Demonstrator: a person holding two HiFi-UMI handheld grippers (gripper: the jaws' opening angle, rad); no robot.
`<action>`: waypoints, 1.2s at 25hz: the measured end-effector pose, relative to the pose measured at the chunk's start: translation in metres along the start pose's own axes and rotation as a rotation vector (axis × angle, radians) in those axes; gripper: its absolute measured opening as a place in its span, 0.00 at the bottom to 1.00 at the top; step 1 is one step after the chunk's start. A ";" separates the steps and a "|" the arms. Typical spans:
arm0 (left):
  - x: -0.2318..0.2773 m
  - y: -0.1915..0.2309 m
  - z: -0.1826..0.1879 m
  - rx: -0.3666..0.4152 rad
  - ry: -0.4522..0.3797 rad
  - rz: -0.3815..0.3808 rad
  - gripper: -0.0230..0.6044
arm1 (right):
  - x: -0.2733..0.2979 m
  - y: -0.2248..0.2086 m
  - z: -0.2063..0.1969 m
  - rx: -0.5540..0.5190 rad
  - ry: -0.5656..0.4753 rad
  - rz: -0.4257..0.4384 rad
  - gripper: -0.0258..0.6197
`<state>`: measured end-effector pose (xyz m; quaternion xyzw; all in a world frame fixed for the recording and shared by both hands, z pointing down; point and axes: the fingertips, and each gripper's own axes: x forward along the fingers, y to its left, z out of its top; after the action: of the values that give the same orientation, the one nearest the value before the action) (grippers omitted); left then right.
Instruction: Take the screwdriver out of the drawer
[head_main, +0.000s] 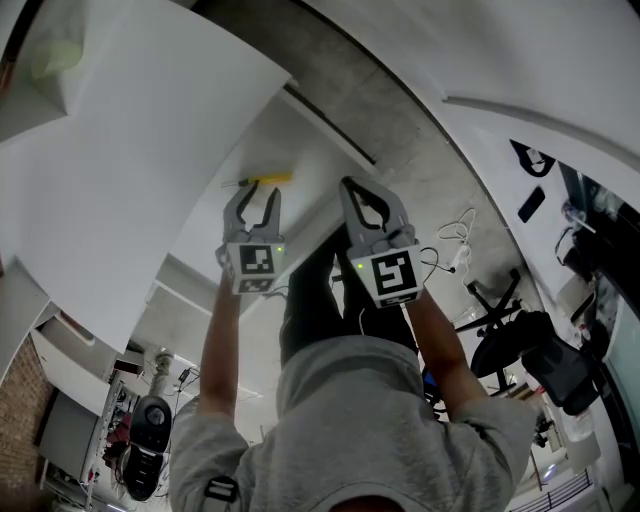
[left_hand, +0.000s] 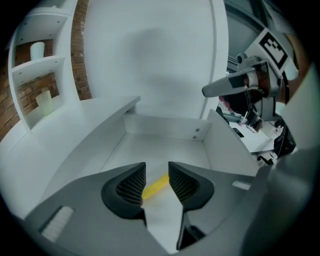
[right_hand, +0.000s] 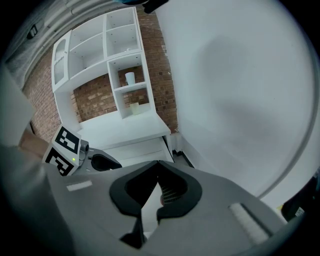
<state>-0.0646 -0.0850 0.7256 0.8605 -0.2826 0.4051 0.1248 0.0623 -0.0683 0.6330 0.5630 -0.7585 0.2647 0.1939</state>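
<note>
Left gripper (left_hand: 157, 175): we have its jaws spread around the screwdriver (left_hand: 156, 185), not yet pinching it.
Right gripper (right_hand: 158, 167): pressed together, empty.
Risk: if we close off-centre, the screwdriver may roll toward the drawer's (left_hand: 165, 127) far wall.

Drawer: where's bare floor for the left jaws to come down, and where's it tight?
The drawer floor is bare between the back wall and the yellow screwdriver, and beside both side walls. It is tight only at the screwdriver, in line between the open left gripper's jaws. The right gripper hangs up by the right wall.
</note>
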 end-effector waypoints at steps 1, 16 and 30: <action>0.003 0.000 -0.003 0.011 0.013 -0.005 0.29 | 0.000 -0.001 0.000 0.004 -0.001 -0.002 0.04; 0.039 0.002 -0.062 0.075 0.223 -0.068 0.49 | 0.001 -0.015 -0.009 0.030 0.014 -0.031 0.04; 0.049 0.004 -0.068 0.103 0.267 -0.039 0.34 | 0.005 -0.022 -0.011 0.048 0.013 -0.034 0.04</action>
<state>-0.0846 -0.0774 0.8072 0.8095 -0.2257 0.5274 0.1248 0.0819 -0.0702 0.6484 0.5784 -0.7411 0.2833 0.1896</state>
